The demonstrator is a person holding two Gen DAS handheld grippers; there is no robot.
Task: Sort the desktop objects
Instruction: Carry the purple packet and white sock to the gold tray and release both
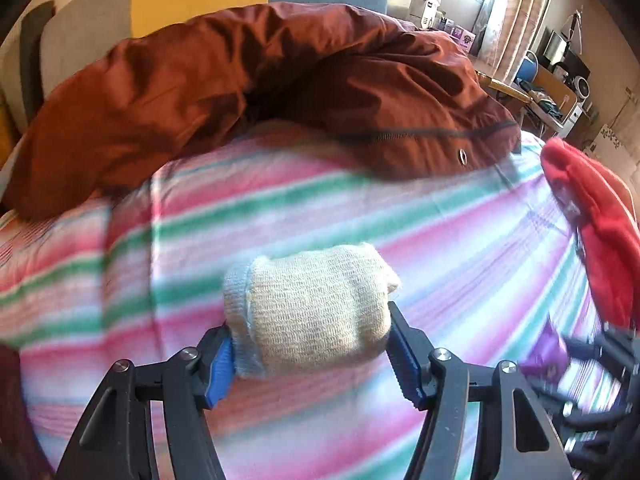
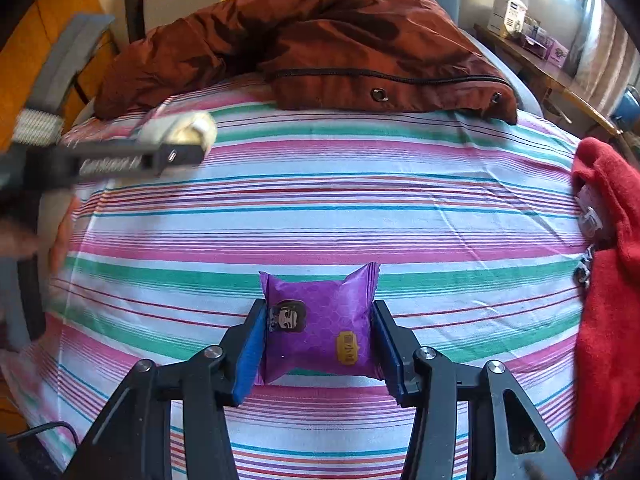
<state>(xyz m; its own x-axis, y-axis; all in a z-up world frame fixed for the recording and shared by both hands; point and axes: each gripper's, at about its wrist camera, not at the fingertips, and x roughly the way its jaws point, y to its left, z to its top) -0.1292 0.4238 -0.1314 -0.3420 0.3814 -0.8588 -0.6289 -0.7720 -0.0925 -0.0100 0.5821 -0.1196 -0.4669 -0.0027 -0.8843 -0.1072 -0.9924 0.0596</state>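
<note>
Cream rolled sock (image 1: 308, 312), perhaps blue-cuffed; purple snack packet (image 2: 318, 326).

**Colours on the striped cloth**

The cloth (image 2: 320, 200) has pink, green, white and blue stripes. The jacket (image 2: 320, 40) is rust-brown, the fleece garment (image 2: 608, 280) red, the snack packet (image 2: 320, 328) purple, the rolled sock (image 1: 308, 308) cream with pale blue edge.
</note>
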